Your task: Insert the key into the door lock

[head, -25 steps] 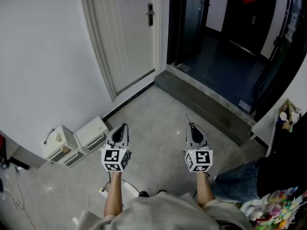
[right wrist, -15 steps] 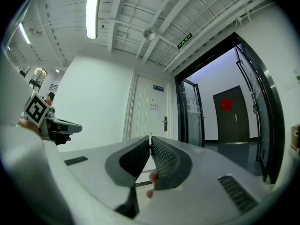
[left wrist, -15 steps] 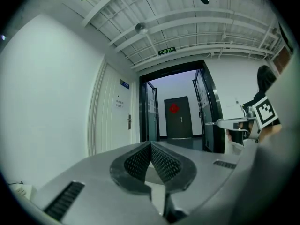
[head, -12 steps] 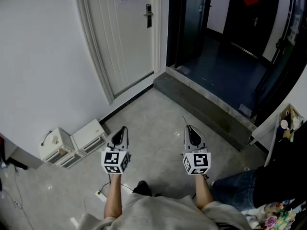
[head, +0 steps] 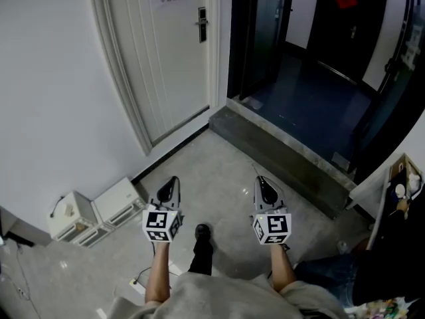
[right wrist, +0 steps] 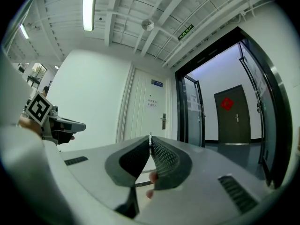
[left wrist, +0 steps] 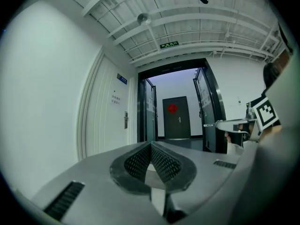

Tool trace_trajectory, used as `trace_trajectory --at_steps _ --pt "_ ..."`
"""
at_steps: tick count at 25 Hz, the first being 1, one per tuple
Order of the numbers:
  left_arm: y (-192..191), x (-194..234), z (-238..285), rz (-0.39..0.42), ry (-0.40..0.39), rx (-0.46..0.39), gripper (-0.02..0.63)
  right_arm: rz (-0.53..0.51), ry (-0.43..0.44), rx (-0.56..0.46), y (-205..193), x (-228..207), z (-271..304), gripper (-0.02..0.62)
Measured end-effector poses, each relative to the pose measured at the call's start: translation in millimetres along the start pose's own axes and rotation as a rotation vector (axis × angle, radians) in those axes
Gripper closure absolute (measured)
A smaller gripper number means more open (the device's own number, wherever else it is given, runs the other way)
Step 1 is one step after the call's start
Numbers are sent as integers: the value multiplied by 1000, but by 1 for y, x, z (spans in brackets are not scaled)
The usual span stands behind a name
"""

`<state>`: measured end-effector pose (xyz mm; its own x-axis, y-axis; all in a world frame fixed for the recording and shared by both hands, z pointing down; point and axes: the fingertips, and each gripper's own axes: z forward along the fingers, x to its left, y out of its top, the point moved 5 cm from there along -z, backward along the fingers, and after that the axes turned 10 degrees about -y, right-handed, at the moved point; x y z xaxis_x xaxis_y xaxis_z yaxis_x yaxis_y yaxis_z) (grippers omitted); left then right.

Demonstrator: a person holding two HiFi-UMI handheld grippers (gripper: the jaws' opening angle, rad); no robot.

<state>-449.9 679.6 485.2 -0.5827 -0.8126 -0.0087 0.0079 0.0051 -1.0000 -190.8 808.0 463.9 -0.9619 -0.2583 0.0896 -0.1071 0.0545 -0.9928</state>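
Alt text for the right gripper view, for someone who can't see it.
The right gripper, jaws shut on a metal key whose tip pokes out, points toward a closed white door with a handle lock. An open dark-framed doorway lies to the right; the left gripper shows far left.

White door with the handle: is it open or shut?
Shut. The white door sits flush in its frame, with no gap along the edge by its handle in the head view or either gripper view.

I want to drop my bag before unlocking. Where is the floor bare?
Bare floor runs between the white door and the dark step. Crowded: white boxes against the left wall, clutter at the right edge.
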Motion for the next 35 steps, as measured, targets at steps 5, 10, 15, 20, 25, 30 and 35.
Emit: trace_trajectory --at_steps 5,10,15,20,25,30,35 --pt "0 69 77 -2 -14 -6 589 -5 0 -11 -4 7 102 565" --pt "17 143 162 -15 -29 -18 589 -20 0 -24 9 15 214 565" --pt "31 212 240 -4 -47 -32 589 -32 -15 -47 17 18 316 565" --pt "45 264 299 4 -65 -39 589 -30 -46 -61 21 14 391 565" --pt "44 288 338 16 -83 -20 589 -16 -68 -27 4 6 430 565" --pt "23 293 363 -1 -91 13 589 -4 -79 8 -20 -3 447 565" --pt "15 297 395 -7 -95 23 589 3 -82 11 -31 -19 474 565"
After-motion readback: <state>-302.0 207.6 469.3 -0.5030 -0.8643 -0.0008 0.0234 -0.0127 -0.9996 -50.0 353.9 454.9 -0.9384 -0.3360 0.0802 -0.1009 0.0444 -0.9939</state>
